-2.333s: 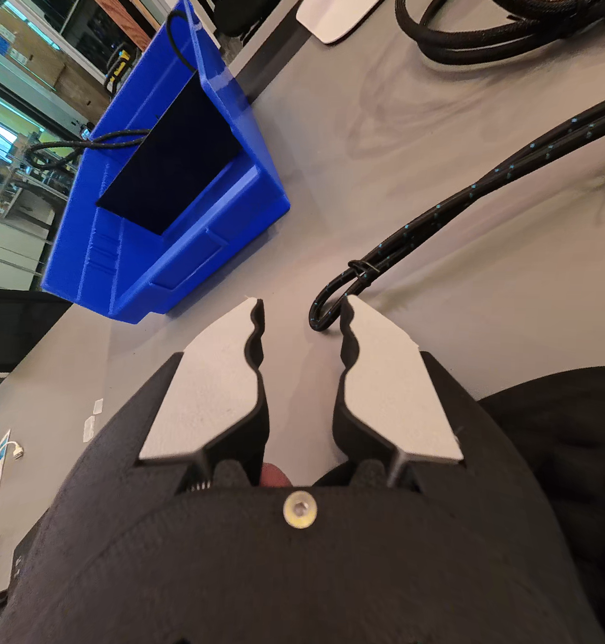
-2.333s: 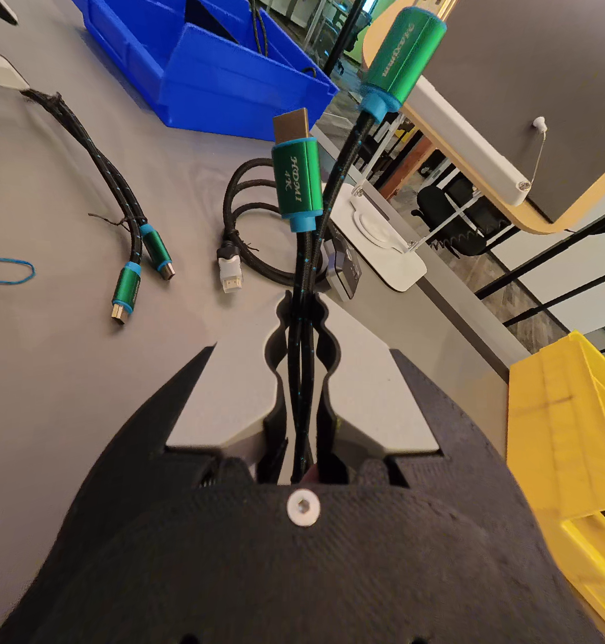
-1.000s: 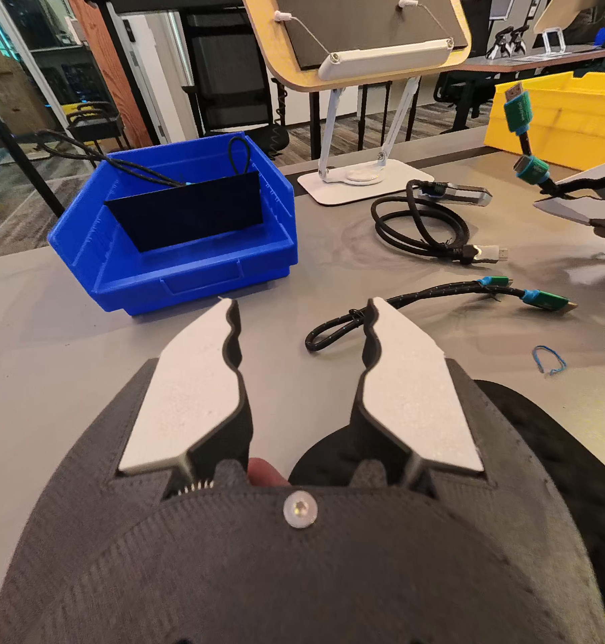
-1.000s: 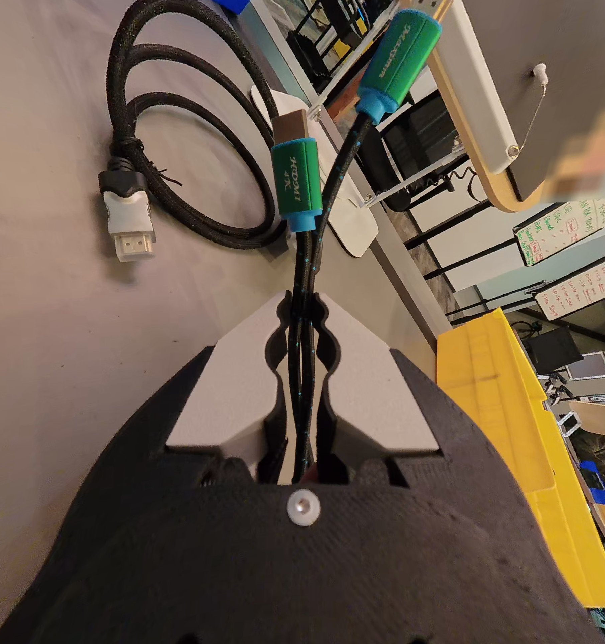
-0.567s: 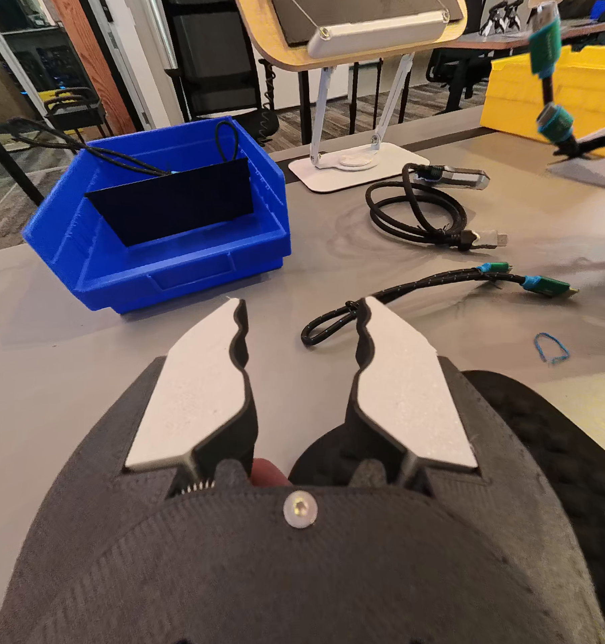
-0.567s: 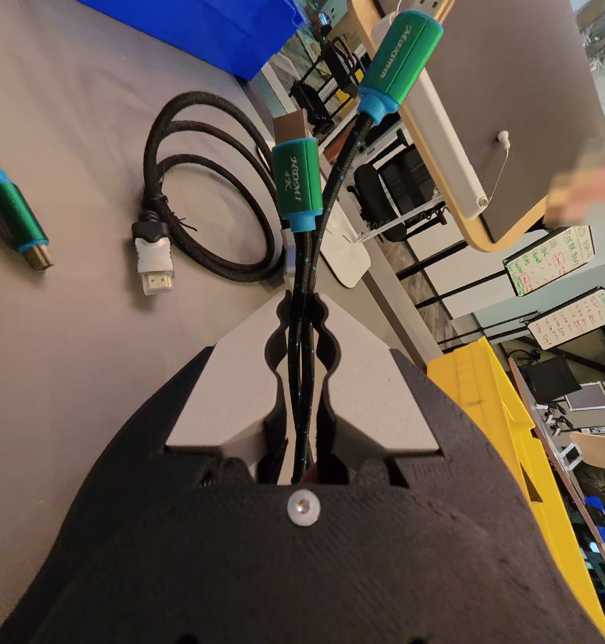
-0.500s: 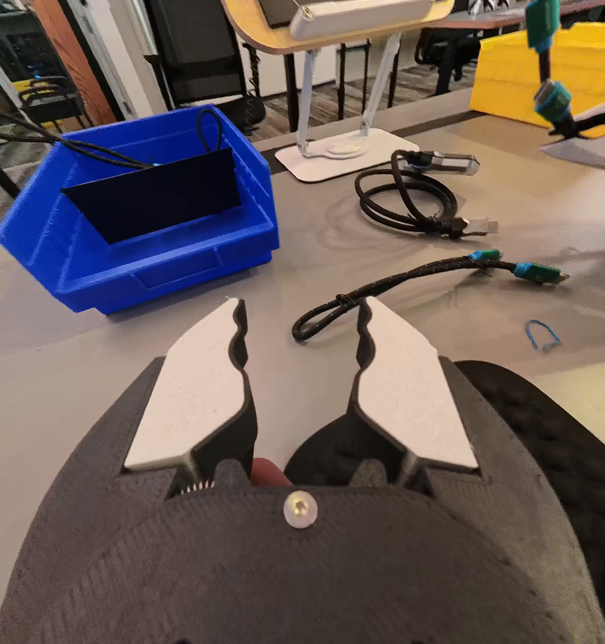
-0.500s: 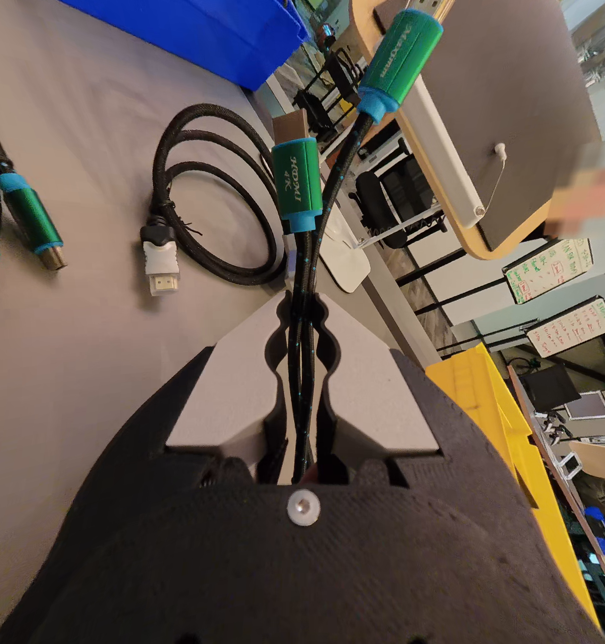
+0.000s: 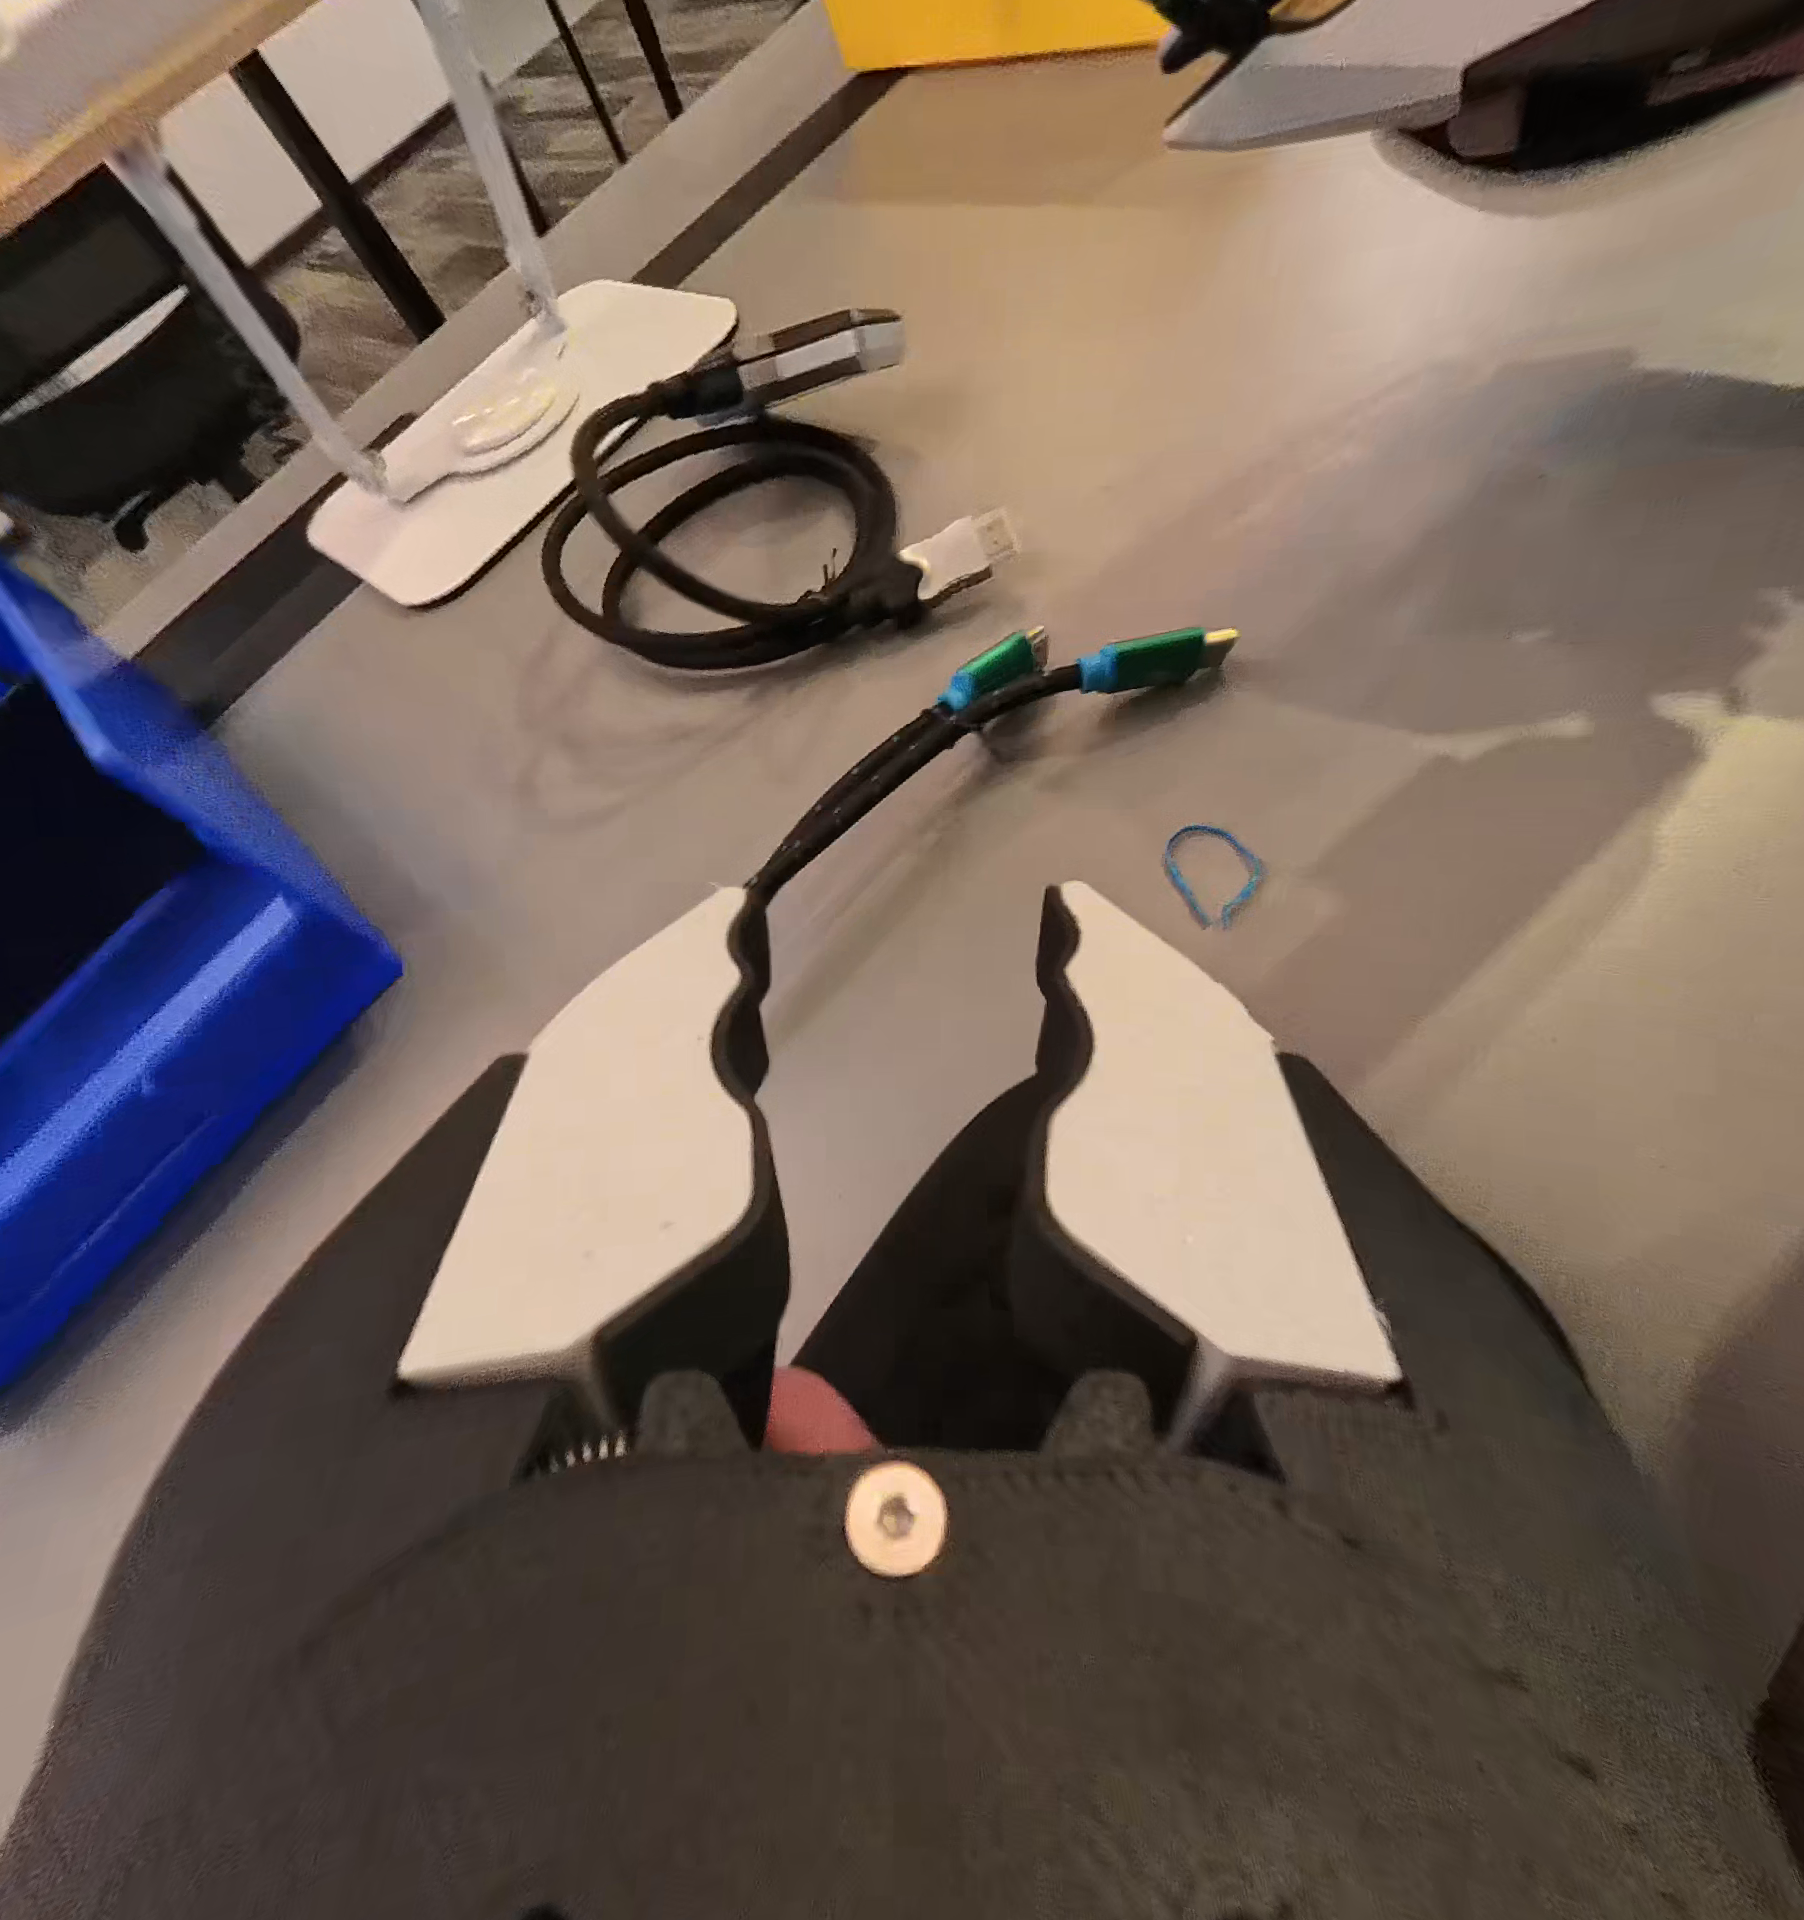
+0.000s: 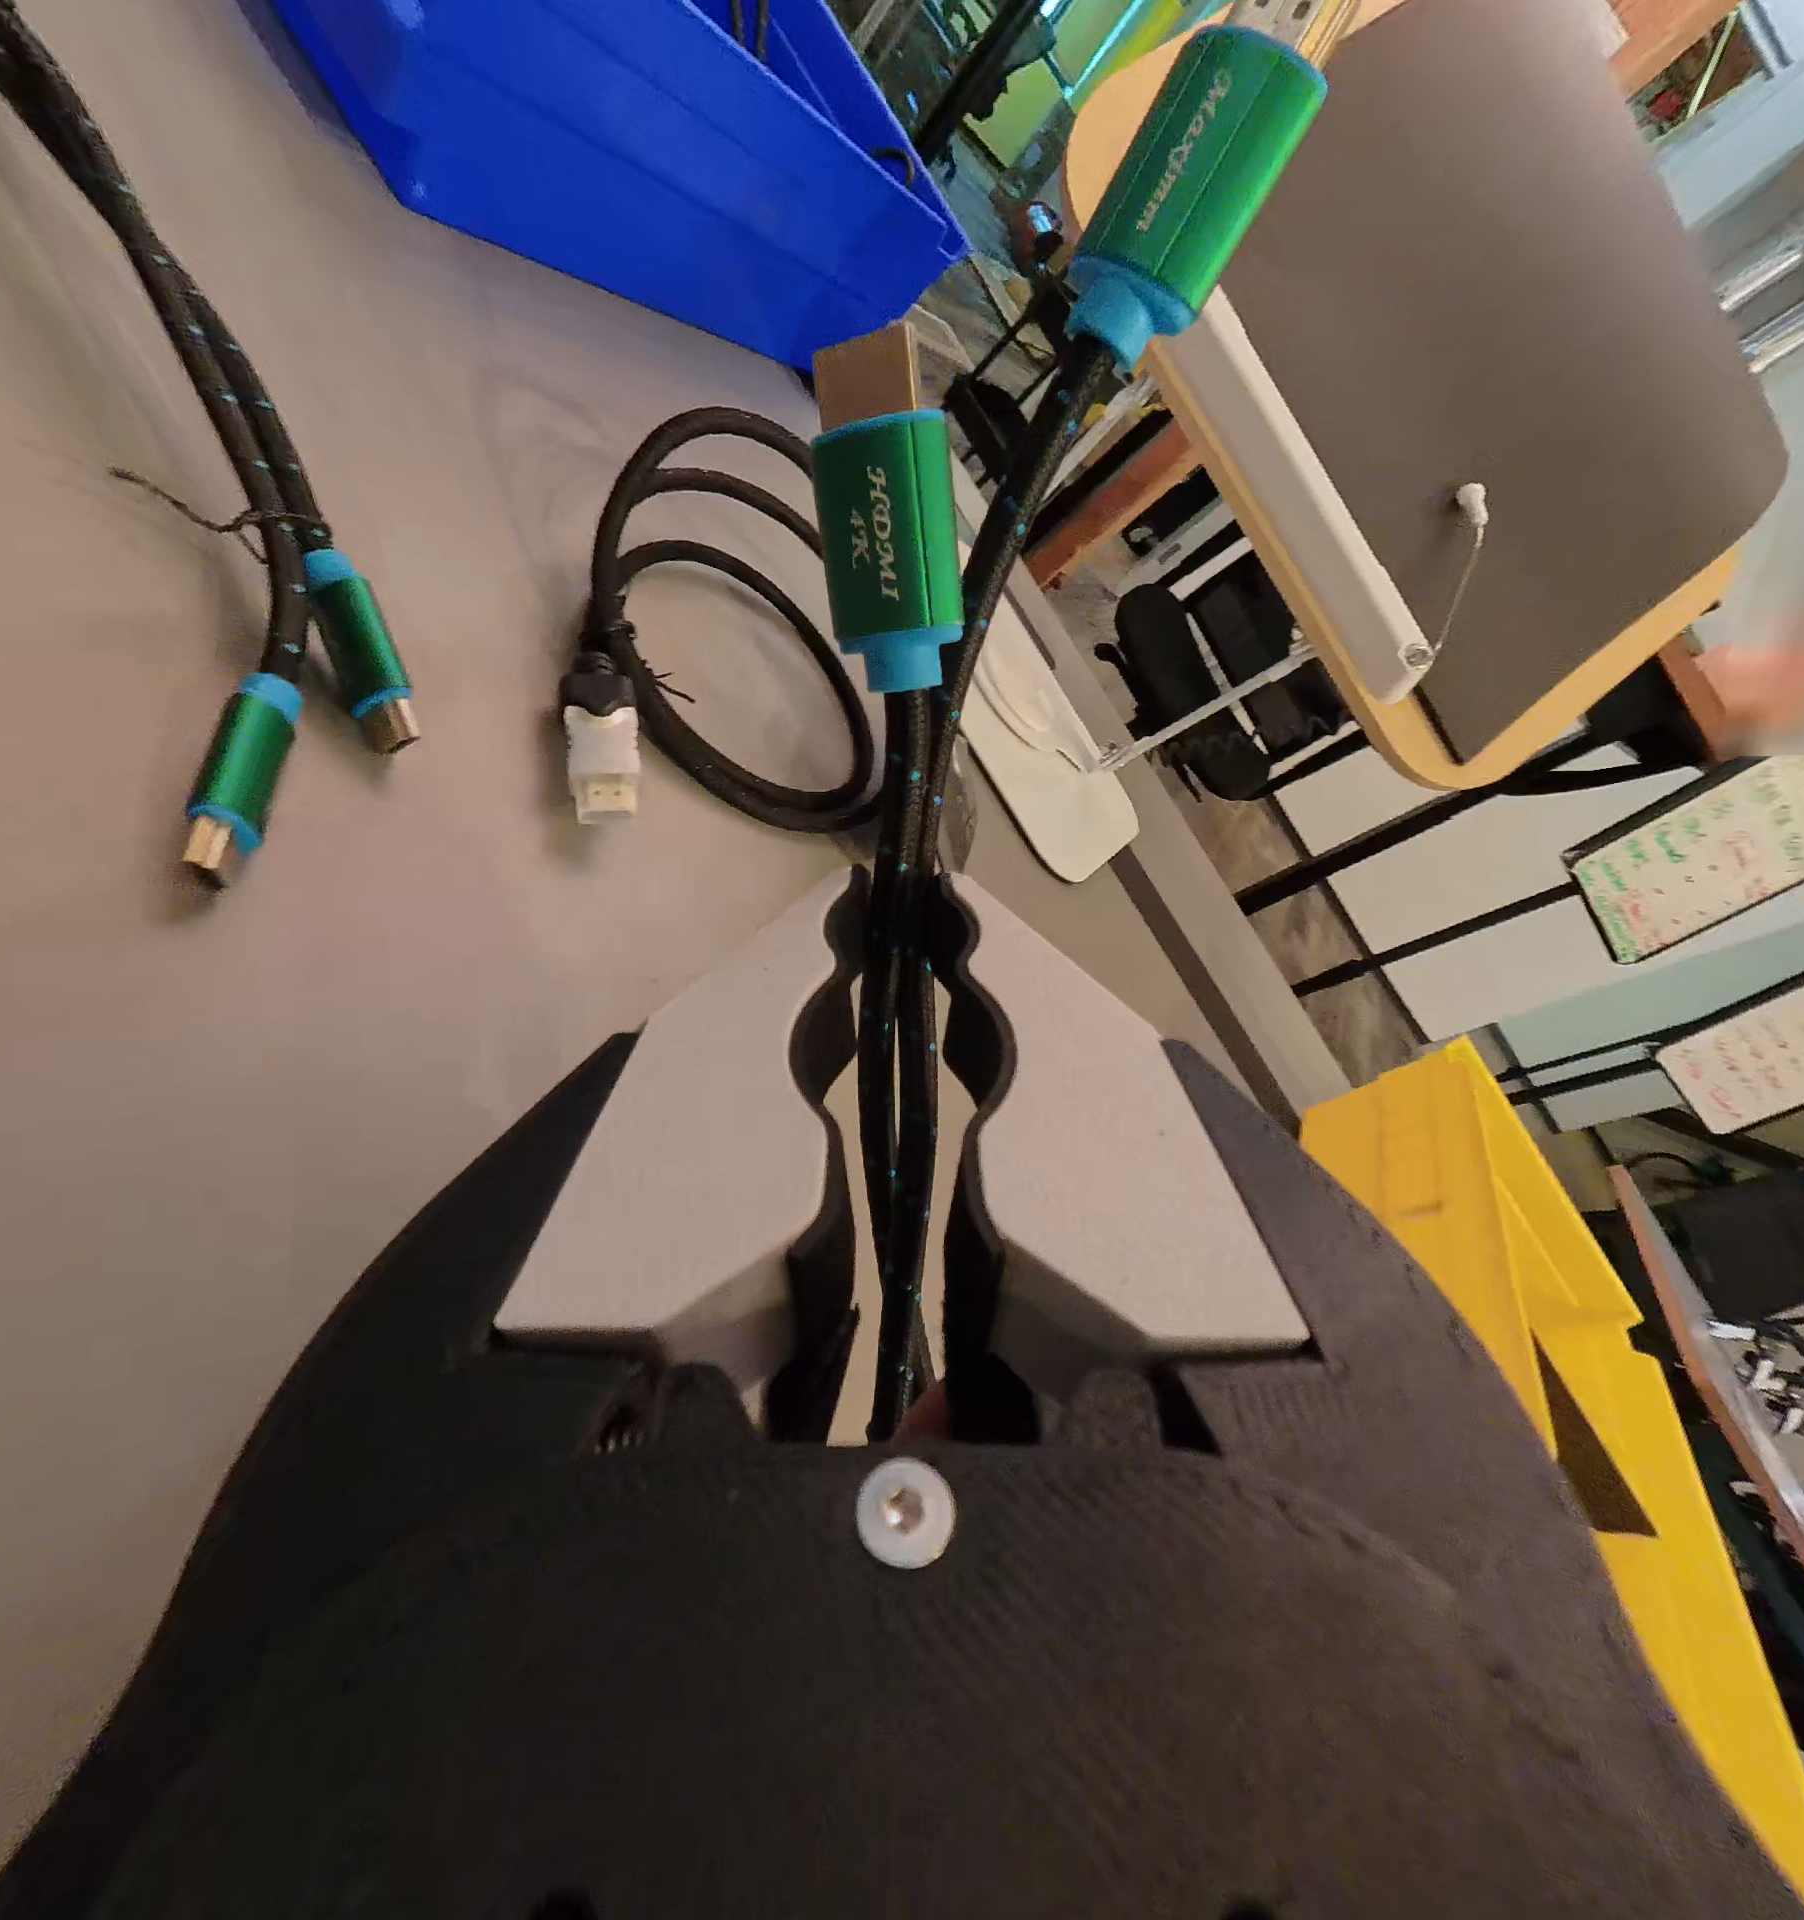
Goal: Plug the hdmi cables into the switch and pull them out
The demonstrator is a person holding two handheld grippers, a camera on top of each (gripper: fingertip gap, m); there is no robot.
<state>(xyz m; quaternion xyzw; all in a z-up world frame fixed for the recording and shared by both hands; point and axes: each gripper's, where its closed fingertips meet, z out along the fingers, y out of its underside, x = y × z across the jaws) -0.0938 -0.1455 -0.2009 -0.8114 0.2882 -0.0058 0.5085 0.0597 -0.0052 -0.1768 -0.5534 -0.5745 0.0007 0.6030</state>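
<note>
My right gripper [image 10: 903,914] has its jaws clamped on a green-plug hdmi cable [image 10: 903,1039]; left gripper [image 9: 898,914] jaws gape empty. Grey bench [image 9: 1293,468] carries second cable [image 9: 877,769], black coiled cable [image 9: 711,561], blue bin [image 9: 150,1039]; office desks behind

Blue bin [image 9: 129,997]: cut off by left edge, contents dark and indistinct. Braided cable [image 9: 856,790]: near end hidden behind left gripper's finger [image 9: 659,1143]. Right gripper [image 9: 1324,83]: cropped at top edge, jaws unreadable there. Yellow bin [image 10: 1563,1382]: interior out of sight. Whiteboards [image 10: 1708,852]: blurred.
</note>
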